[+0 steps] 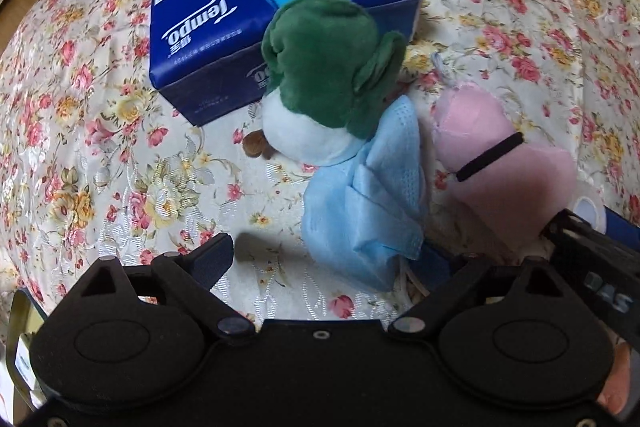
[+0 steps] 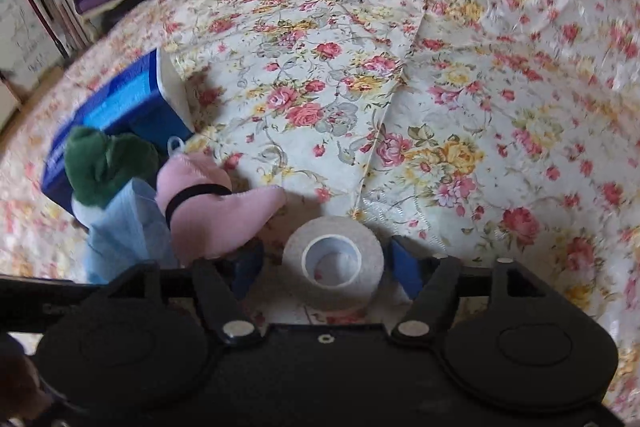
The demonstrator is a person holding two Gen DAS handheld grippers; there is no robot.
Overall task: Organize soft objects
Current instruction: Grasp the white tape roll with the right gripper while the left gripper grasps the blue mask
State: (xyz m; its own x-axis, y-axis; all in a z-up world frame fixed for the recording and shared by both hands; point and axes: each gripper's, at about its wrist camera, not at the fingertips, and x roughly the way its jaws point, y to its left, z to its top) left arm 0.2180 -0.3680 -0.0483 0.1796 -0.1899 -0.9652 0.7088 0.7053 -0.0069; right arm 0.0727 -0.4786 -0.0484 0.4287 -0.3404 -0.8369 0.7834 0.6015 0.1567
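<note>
Floral bed (image 2: pixel 460 75) underneath; pack (image 1: pixel 256 27) ahead-left of left hand-held gripper (image 1: pixel 332 259), open, empty. Plush (image 1: pixel 320 75), mask (image 1: pixel 368 203), pink toy (image 1: pixel 492 163) clustered ahead. Right hand-held gripper (image 2: pixel 324 263) straddling tape roll (image 2: pixel 332 259), unclosed: close gently, centred, then lift toward cluster.

Green plush (image 1: pixel 320 67), floral bedspread (image 1: pixel 120 167)

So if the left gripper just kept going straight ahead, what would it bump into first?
Probably the blue face mask, which lies right in front of the open left gripper, between its fingers. Behind the mask sits the green plush, then the tissue pack. Depth is hard to judge here.
</note>
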